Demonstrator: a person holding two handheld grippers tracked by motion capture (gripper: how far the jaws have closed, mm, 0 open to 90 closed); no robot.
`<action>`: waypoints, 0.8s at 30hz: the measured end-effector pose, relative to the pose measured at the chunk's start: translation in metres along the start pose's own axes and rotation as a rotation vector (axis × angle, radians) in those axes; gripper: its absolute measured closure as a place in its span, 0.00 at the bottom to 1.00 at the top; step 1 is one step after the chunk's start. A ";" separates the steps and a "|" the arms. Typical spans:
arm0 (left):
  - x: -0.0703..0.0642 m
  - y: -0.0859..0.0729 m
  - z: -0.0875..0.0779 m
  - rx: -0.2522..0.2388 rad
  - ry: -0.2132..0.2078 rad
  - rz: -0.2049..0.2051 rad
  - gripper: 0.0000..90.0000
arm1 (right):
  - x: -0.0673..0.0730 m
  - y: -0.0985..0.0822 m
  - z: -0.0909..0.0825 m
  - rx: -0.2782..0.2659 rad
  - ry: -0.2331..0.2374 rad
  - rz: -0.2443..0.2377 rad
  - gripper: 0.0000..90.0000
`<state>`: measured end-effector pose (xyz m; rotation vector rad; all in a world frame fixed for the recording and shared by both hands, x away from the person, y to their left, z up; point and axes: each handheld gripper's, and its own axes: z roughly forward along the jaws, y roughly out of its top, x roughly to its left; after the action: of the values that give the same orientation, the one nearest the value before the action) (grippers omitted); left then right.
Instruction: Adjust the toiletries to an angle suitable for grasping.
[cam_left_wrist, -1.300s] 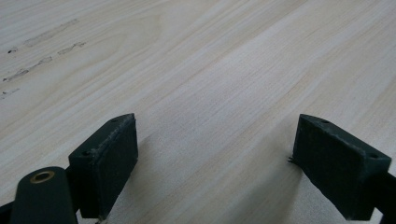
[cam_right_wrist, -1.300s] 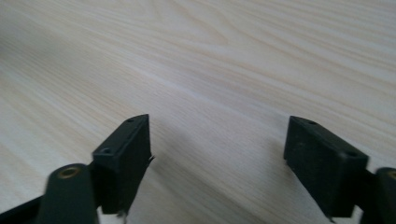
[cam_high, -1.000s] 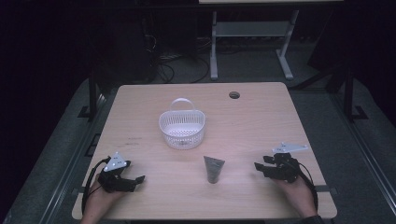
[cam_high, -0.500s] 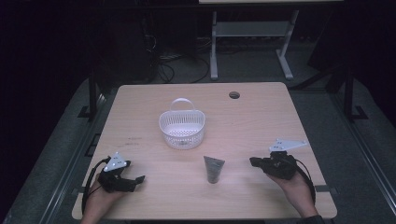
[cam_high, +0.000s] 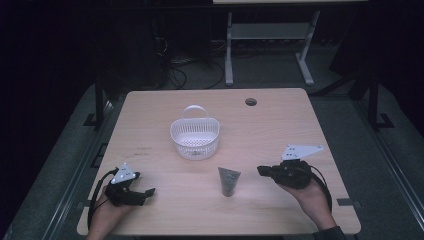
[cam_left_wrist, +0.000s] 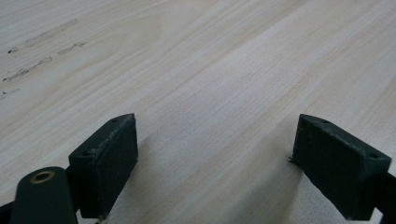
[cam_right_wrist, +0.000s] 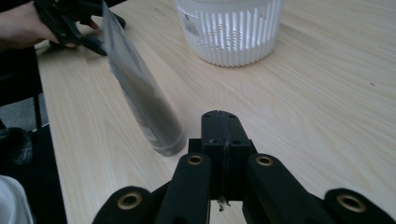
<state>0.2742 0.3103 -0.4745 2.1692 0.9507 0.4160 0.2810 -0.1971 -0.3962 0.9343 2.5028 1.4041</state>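
A lab or office workroom: a wooden counter (cam_high: 280, 125) with a cable hole (cam_high: 251, 102), tangled cables (cam_high: 172, 75) on the dark floor behind.

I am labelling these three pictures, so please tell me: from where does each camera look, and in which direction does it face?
High view: above the person's side, facing forward and down on the table; both hands, both grippers.
Left gripper view: on the left gripper, low over bare wood; jaws apart.
Right gripper view: on the right gripper, jaws together, facing the grey tube.
Shared: high and right gripper views show the white basket.
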 end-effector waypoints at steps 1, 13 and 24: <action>0.000 0.000 0.000 0.000 0.000 0.000 0.15 | 0.001 0.002 0.001 -0.002 0.005 -0.006 1.00; 0.000 0.000 0.000 0.000 0.000 0.000 0.15 | 0.011 0.017 0.009 -0.018 0.075 -0.041 1.00; 0.000 0.000 0.000 0.000 0.002 -0.005 0.15 | 0.020 0.025 0.020 -0.012 0.129 -0.074 1.00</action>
<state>0.2743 0.3102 -0.4744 2.1669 0.9568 0.4161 0.2840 -0.1618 -0.3831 0.7632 2.5879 1.4991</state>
